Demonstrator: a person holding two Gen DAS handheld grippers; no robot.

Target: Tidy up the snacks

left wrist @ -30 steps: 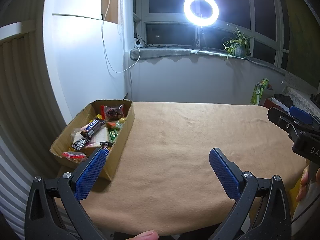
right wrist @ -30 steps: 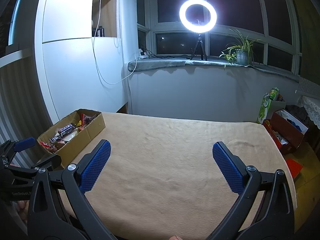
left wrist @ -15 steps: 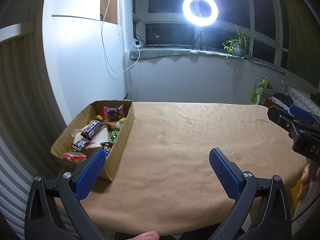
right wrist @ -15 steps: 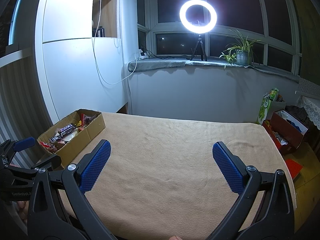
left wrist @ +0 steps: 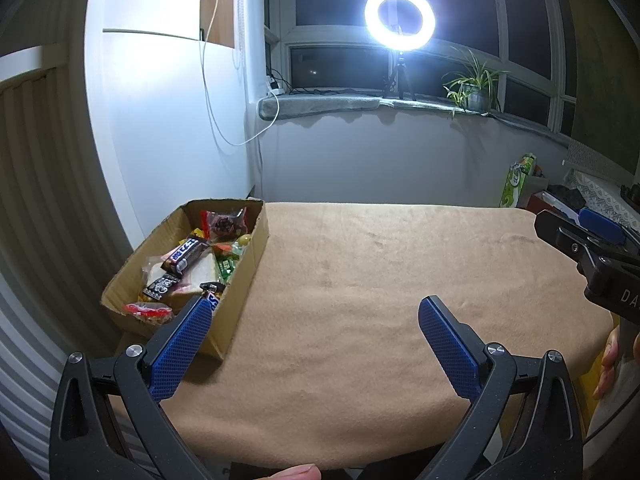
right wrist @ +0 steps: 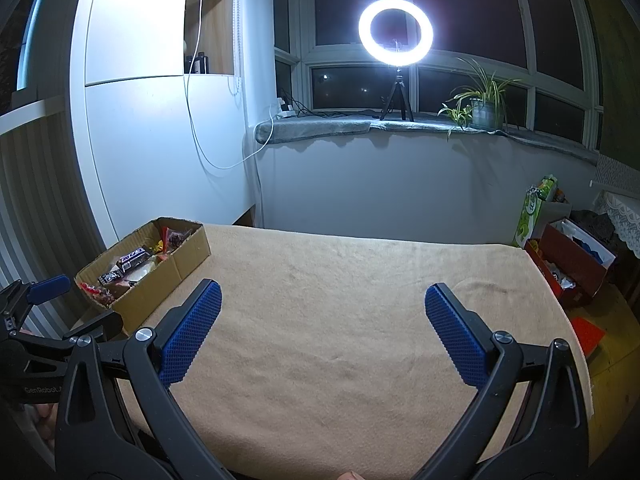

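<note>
From the left wrist view, I am holding my left tongs (left wrist: 316, 316) spread wide and empty over the near edge of the table (left wrist: 380, 280), which is covered with a tan cloth. The box (left wrist: 248, 268) is sitting at the table's left edge, just beyond my left pad, and the snacks (left wrist: 192, 264) are lying piled inside it. I am seeing no snack on the cloth itself. My right tongs (left wrist: 588, 248) are showing at the right side, well apart from the box.

From the right wrist view, I am keeping the right tongs (right wrist: 322, 306) spread and empty too, hovering over bare cloth. The box (right wrist: 176, 272) is sitting far to the left with wrappers inside.

I am judging the gathering done, or the sorting not yet begun; the pictures cannot tell which.
</note>
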